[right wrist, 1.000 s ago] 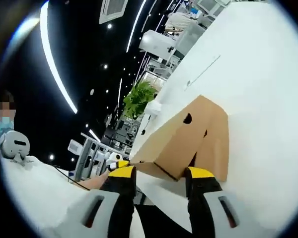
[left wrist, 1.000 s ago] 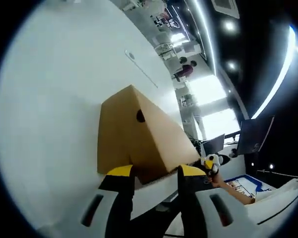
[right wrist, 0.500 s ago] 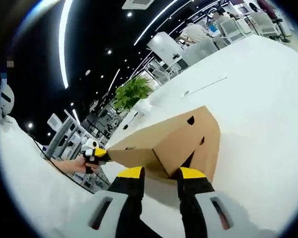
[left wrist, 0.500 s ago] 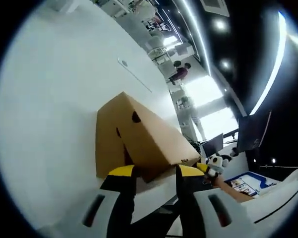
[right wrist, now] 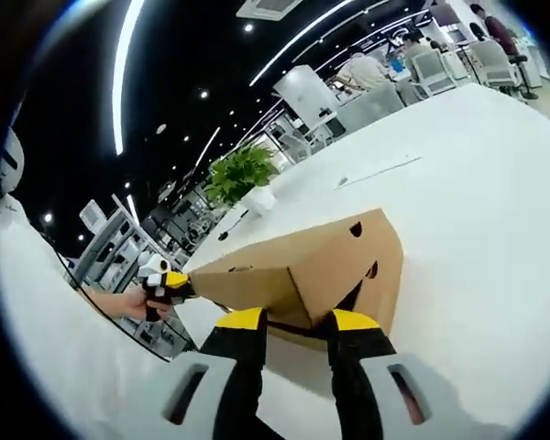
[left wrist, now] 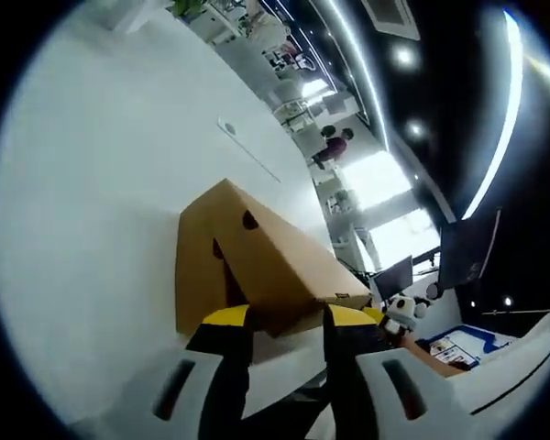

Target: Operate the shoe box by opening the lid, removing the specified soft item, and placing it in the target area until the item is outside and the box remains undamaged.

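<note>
The brown cardboard shoe box [left wrist: 222,266] [right wrist: 348,266] rests on the white table [left wrist: 92,202] [right wrist: 477,229], its brown cardboard lid [left wrist: 284,261] [right wrist: 257,275] raised at one end. The left gripper [left wrist: 277,321] and right gripper [right wrist: 298,323] each sit at the lid's near edge; whether their yellow-tipped jaws clamp it cannot be told. Box contents are hidden.

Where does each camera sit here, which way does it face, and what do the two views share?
Left gripper view: rides the left gripper, facing the cardboard shoe box on the white table; own yellow-tipped jaws show.
Right gripper view: rides the right gripper, facing the box's opposite end; own jaws show.
Shared: the box, table, and each view catches the other gripper.
</note>
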Demonstrator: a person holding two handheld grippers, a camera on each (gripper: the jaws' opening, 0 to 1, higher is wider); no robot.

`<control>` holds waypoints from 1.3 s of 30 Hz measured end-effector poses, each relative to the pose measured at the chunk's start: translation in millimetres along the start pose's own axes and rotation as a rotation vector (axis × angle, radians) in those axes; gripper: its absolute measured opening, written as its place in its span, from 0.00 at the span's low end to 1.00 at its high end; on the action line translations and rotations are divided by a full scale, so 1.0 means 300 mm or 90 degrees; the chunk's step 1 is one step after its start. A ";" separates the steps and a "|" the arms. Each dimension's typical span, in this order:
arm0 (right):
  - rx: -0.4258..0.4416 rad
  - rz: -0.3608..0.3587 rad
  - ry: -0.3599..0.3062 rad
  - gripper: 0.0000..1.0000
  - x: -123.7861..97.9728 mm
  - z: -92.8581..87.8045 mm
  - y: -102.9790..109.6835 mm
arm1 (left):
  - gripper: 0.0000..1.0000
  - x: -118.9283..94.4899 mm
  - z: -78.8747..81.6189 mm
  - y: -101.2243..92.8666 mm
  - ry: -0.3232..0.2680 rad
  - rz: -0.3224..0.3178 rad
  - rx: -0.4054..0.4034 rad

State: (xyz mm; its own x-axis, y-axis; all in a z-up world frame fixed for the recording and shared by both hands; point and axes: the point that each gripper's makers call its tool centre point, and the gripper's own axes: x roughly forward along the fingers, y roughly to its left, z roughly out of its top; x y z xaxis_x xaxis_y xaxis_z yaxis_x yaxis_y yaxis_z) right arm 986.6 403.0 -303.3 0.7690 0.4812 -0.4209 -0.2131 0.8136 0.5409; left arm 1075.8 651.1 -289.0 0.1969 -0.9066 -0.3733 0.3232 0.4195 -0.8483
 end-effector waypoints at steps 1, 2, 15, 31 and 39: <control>-0.012 0.001 0.005 0.25 -0.001 0.000 0.002 | 0.30 -0.001 0.002 -0.003 0.000 -0.001 -0.002; -0.028 0.001 0.011 0.25 0.002 -0.002 0.007 | 0.30 -0.002 0.004 -0.006 -0.001 -0.002 -0.002; -0.182 -0.241 -0.040 0.20 -0.002 0.049 -0.083 | 0.27 -0.014 0.037 -0.035 -0.023 -0.019 -0.001; -0.477 -0.386 -0.100 0.23 0.027 0.137 -0.013 | 0.27 -0.019 0.056 -0.056 -0.028 -0.036 0.002; -0.455 -0.392 -0.116 0.22 0.022 0.167 -0.016 | 0.26 -0.014 0.062 -0.072 -0.027 -0.045 0.033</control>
State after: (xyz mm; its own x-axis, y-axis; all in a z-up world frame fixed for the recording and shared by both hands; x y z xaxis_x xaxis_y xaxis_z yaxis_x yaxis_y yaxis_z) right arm 1022.9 385.9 -272.3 0.9377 -0.1057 -0.3309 -0.0115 0.9426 -0.3338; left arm 1085.1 646.6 -262.2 0.2100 -0.9318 -0.2959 0.3852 0.3570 -0.8510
